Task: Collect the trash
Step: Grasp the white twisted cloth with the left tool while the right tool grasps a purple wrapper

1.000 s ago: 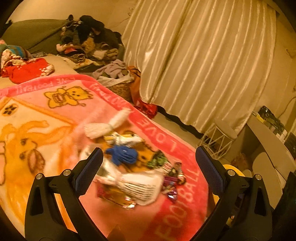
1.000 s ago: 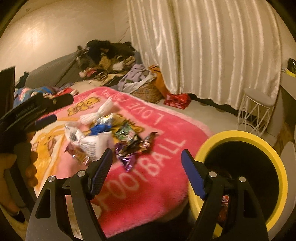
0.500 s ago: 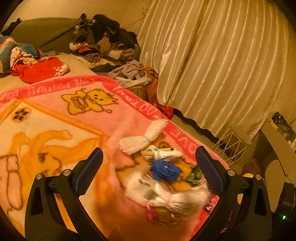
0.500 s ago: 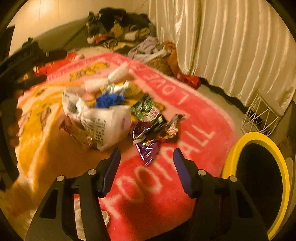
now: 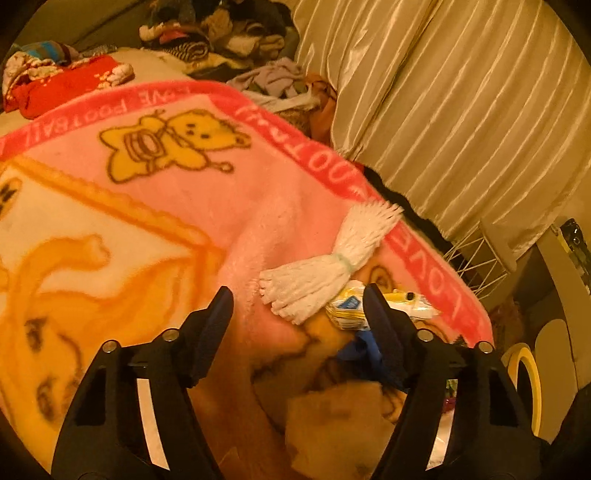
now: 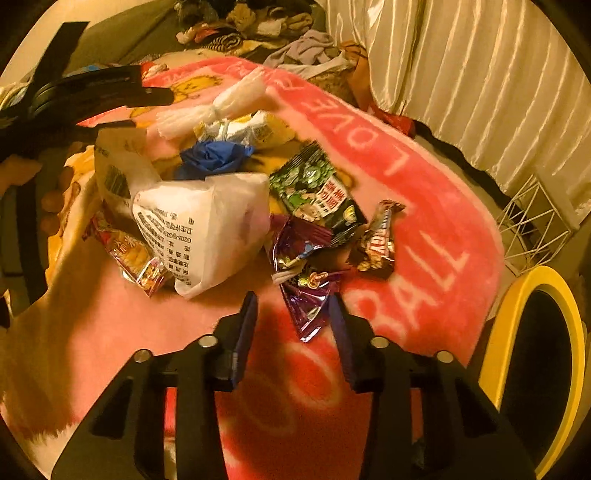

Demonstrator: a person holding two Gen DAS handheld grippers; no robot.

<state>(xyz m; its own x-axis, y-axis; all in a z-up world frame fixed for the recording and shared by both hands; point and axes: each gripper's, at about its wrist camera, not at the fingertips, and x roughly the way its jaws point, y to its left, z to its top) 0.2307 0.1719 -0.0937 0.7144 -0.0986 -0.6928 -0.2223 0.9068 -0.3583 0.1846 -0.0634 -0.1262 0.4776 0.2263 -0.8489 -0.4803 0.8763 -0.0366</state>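
Observation:
A pile of trash lies on a pink blanket (image 6: 424,192). In the right wrist view I see a purple wrapper (image 6: 308,295), a green snack packet (image 6: 316,190), a brown candy wrapper (image 6: 378,242), a white printed bag (image 6: 207,229), a blue crumpled piece (image 6: 214,157) and a white tassel bundle (image 6: 218,105). My right gripper (image 6: 293,314) is open, its fingers either side of the purple wrapper's near end. My left gripper (image 5: 297,308) is open just before the white tassel bundle (image 5: 325,262) and a yellow-white packet (image 5: 349,304).
A yellow-rimmed black bin (image 6: 532,354) stands at the right of the bed, also in the left wrist view (image 5: 524,384). A white wire stool (image 6: 532,225) and curtains (image 6: 480,66) lie behind. Clothes (image 5: 221,33) are heaped at the far end.
Both grippers have moved forward and down toward the pile and narrowed. The right one now straddles the purple wrapper; the left one has come up to the tassel bundle.

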